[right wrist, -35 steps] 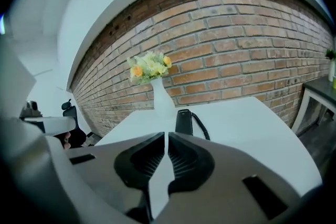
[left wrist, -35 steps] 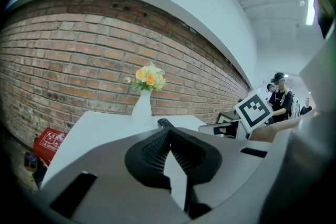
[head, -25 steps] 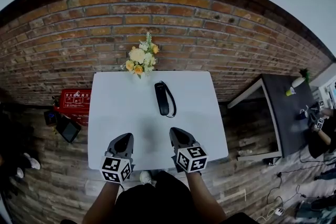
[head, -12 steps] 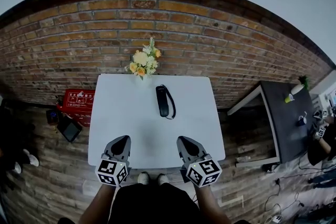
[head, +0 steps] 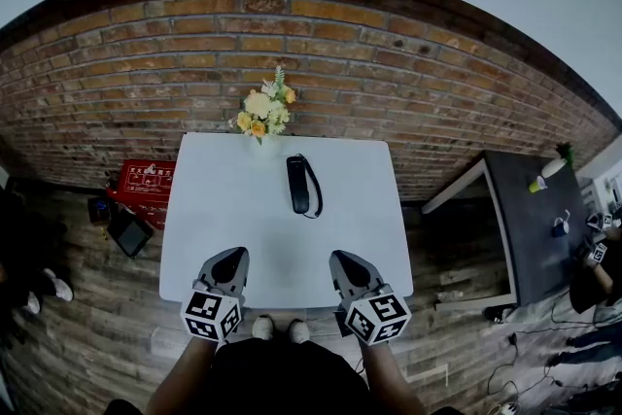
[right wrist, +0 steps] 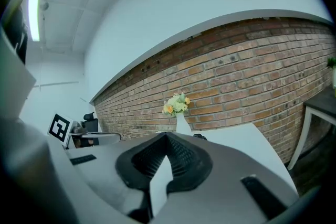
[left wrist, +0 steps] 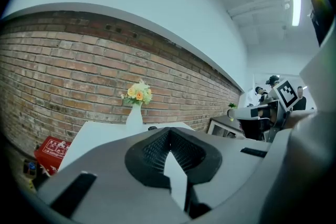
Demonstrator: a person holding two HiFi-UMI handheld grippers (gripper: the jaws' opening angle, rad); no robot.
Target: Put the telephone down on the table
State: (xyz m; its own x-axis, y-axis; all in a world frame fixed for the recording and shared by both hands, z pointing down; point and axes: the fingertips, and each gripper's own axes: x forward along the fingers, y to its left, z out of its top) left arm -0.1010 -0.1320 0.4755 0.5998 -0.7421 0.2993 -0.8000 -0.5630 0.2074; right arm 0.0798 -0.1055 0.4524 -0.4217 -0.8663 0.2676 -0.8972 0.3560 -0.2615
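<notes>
The black telephone handset (head: 300, 185) lies flat on the white table (head: 224, 209), toward its far side, with its cord curling along its right side. My left gripper (head: 228, 262) and right gripper (head: 345, 265) hover over the table's near edge, well short of the telephone. Both are shut with nothing between the jaws. In the left gripper view the shut gripper (left wrist: 169, 136) points at the table, and the telephone (left wrist: 152, 127) shows as a small dark shape. The right gripper (right wrist: 167, 139) looks the same, with the telephone (right wrist: 199, 137) just beyond it.
A white vase of yellow flowers (head: 260, 115) stands at the table's far edge against the brick wall (head: 389, 63). A red box (head: 141, 182) and a dark object (head: 128, 233) lie on the floor at left. A dark side table (head: 535, 219) stands at right.
The right gripper has drawn back a little toward the near edge. The left gripper has hardly moved. The telephone has stayed where it lies.
</notes>
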